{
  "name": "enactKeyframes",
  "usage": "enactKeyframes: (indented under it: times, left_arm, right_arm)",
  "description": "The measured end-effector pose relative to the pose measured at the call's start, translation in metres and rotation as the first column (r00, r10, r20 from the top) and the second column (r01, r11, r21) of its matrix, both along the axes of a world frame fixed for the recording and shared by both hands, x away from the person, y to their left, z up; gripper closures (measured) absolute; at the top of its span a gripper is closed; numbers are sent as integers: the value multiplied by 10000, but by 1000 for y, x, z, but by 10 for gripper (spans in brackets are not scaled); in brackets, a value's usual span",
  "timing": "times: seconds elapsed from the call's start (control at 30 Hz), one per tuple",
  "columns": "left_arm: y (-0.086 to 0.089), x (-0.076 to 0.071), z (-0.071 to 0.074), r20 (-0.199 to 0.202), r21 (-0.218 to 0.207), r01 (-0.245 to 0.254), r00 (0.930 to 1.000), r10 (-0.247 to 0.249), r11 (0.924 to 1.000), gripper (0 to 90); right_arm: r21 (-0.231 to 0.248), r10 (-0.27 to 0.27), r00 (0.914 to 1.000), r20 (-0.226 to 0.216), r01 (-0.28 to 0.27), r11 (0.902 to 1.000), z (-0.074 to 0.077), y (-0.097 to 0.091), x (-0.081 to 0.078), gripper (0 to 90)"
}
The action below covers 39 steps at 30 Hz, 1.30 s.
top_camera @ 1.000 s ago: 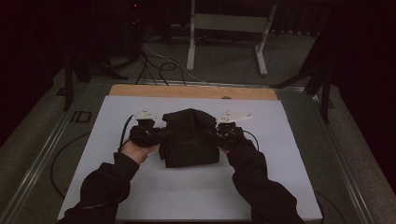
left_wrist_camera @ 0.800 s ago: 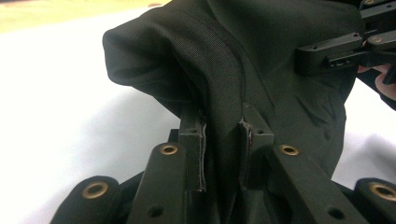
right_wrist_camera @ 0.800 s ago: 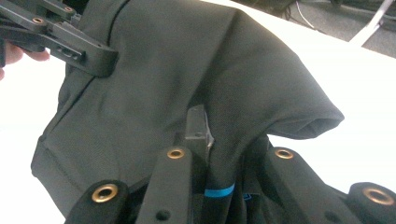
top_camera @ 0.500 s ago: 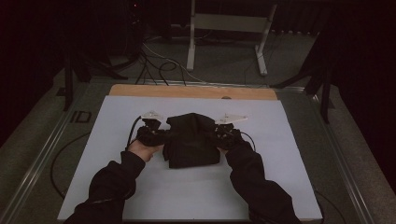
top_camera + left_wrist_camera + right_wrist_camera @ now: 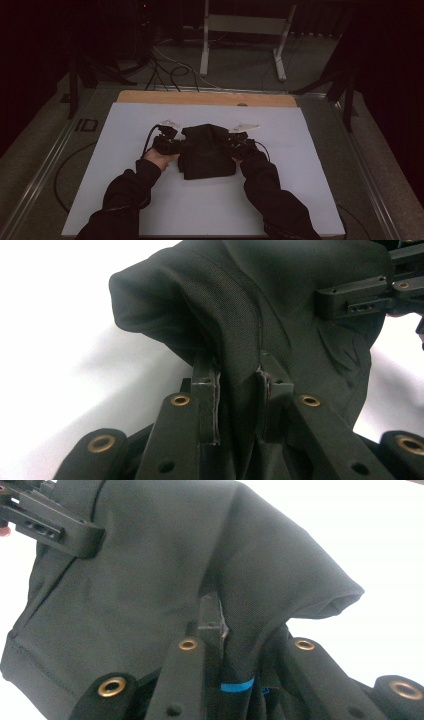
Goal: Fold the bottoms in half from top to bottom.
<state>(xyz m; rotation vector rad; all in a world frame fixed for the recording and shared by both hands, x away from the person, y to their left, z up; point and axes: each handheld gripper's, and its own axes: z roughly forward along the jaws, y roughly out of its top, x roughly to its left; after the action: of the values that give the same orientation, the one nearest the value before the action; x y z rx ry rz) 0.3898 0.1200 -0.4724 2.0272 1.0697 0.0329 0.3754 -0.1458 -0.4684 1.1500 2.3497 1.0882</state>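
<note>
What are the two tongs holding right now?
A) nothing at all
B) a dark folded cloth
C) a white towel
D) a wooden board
B: in both gripper views the dark cloth is pinched between the jaws of the left tongs and the right tongs, one at each side of it.

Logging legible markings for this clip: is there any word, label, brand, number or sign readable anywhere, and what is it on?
None can be read.
The dark garment shows no print or tag text in any view.
A small blue band sits on the fabric between the right gripper jaws, plain, with no lettering.
The left gripper and the white table sheet carry no markings.
A dark frame-like mark beside the sheet is too small to read.
</note>
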Motion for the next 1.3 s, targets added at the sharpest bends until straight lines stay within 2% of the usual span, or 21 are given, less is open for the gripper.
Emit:
enactKeyframes:
  times: [0.23,0.63,0.77,0.87,0.9,0.93,1.0,1.23,1.27,1.3]
  left_arm:
    - [-3,9,-10,-195,287,-212,9996,218,9994,742]
    - [-4,18,-25,-569,429,-463,9972,487,9980,718]
    - [-6,17,-27,-465,641,-491,9976,521,9967,695]
    - [-7,17,-29,-486,734,-458,9976,494,9963,657]
    - [-9,17,-30,-380,991,-423,9982,463,9942,657]
    - [-9,17,-31,-376,1082,-442,9981,485,9931,604]
    - [-10,18,-32,-289,1250,-474,9983,514,9910,558]
    - [-11,19,-33,-284,1471,-412,9985,459,9883,446]
    - [-11,19,-33,-284,1471,-412,9985,459,9883,430]
    - [-10,20,-33,-220,1585,-569,9979,611,9857,391]
  right_arm:
    - [-14,-208,9994,-289,207,9998,-9,-1,7,781]
    - [-250,-291,9984,-478,280,9993,-23,-2,15,774]
    - [-205,-355,9980,-522,345,9992,-26,-3,17,768]
    - [-374,-372,9982,-479,355,9987,-29,-2,17,759]
    - [-446,-400,9981,-476,379,9983,-30,-2,18,751]
    - [-508,-416,9978,-509,390,9979,-32,-2,18,731]
    - [-543,-498,9974,-529,469,9974,-34,-2,19,691]
    - [-631,-854,9955,-419,827,9946,-37,-8,21,508]
    - [-631,-854,9955,-419,827,9946,-37,-8,21,508]
    - [-500,-924,9949,-399,904,9947,-34,-10,22,438]
